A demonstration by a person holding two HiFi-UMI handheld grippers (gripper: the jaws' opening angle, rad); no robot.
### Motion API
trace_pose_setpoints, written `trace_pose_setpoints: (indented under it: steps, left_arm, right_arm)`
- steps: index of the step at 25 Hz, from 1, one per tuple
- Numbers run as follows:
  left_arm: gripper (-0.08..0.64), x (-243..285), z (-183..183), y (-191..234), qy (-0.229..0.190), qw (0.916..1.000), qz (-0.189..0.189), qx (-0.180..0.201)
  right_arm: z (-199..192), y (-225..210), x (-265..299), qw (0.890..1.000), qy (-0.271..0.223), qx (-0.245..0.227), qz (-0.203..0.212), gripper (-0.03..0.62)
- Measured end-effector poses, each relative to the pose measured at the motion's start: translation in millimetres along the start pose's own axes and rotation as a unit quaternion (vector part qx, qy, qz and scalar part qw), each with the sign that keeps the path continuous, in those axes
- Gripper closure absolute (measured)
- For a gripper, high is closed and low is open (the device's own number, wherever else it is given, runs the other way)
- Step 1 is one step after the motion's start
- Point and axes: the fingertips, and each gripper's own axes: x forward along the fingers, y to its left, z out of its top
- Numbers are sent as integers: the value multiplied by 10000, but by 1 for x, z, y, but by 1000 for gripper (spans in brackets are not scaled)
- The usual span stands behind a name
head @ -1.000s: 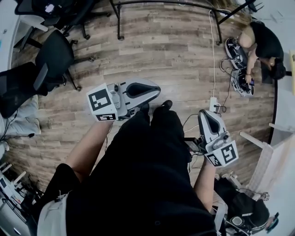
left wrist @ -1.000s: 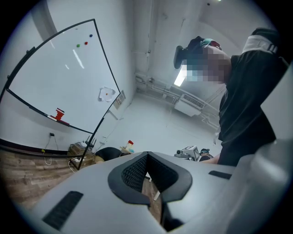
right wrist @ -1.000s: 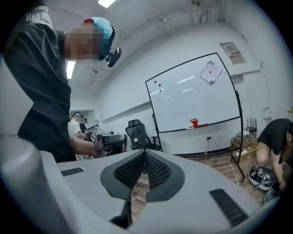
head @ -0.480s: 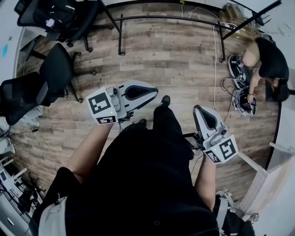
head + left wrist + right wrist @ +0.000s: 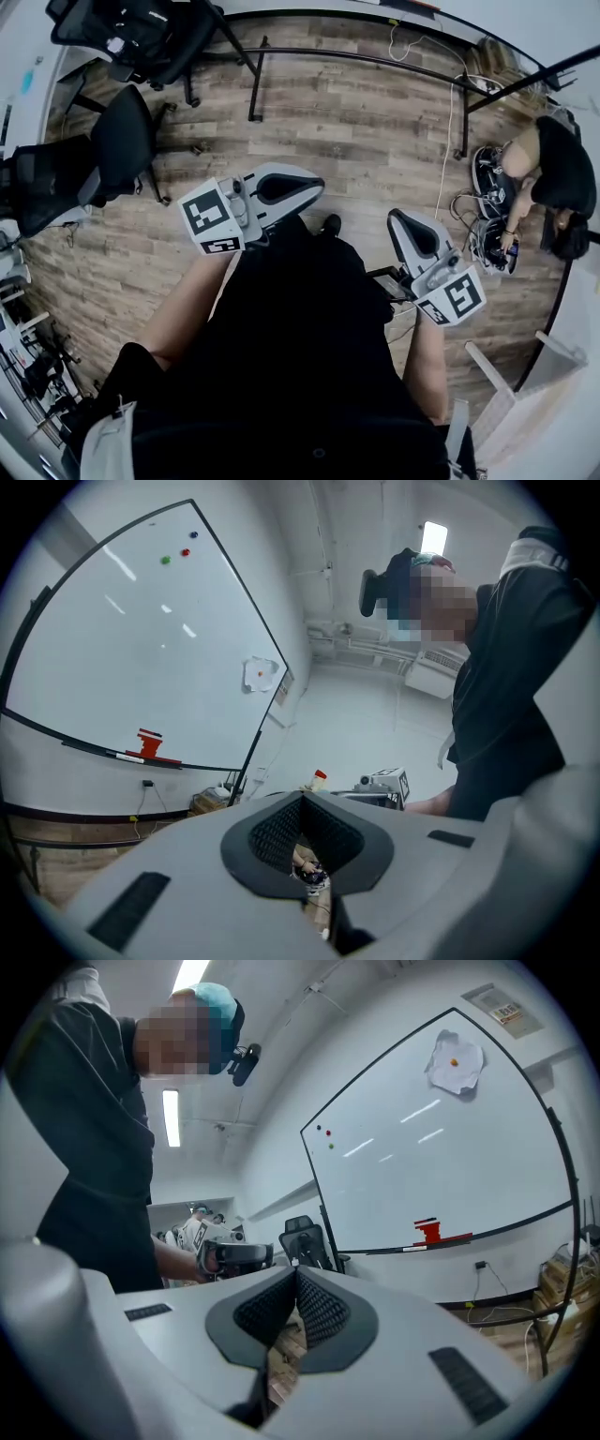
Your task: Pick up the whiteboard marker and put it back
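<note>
Head view, centre: left tongs (image 5: 317,185) and right tongs (image 5: 401,223) hang above the wooden floor (image 5: 356,122), both pressed together, empty. Left gripper view, lower left: a slim white marker (image 5: 127,757) lies on the whiteboard (image 5: 141,649) ledge, just beside a red block (image 5: 150,744).

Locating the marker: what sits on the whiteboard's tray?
On the whiteboard tray stands a red block, with a thin white stick, possibly the marker, beside it. Too small to confirm. Nothing hides the tray.

Bright, even light; ceiling lamp (image 5: 170,1117) glares; heavy fisheye bending, dark vignetted corners.
</note>
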Motion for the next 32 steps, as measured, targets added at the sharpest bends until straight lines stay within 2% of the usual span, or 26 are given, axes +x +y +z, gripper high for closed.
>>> trace_pose_setpoints:
  steps: [3, 7, 12, 16, 20, 23, 26, 29, 32]
  left_arm:
    - [551, 5, 1, 20, 137, 9999, 56, 14]
    - [551, 14, 9, 55, 4, 10000, 36, 1]
    - [549, 27, 39, 133, -271, 9996, -29, -60]
    - [549, 46, 61, 191, -13, 9997, -196, 176]
    - [549, 59, 90, 225, -54, 9986, -398, 334]
    - [549, 60, 104, 246, -160, 9981, -554, 234]
    - [549, 63, 106, 268, -64, 9972, -714, 215]
    - [549, 68, 109, 293, -19, 9973, -714, 175]
    - [549, 71, 113, 311, -68, 9979, -633, 80]
  right_arm:
    - [5, -13, 24, 9998, 76, -13, 192, 572]
    - [4, -32, 51, 9991, 271, -148, 294, 572]
    - [20, -88, 82, 9992, 382, -104, -96, 572]
    - [38, -132, 119, 9986, 431, -103, -298, 572]
    - [66, -169, 161, 9979, 397, -255, -433, 572]
    - [77, -186, 185, 9976, 341, -239, -559, 572]
    - [80, -202, 203, 9965, 395, -288, -672, 572]
    - [83, -228, 209, 9945, 421, -210, -931, 572]
    - [86, -245, 213, 9947, 386, -62, -954, 572]
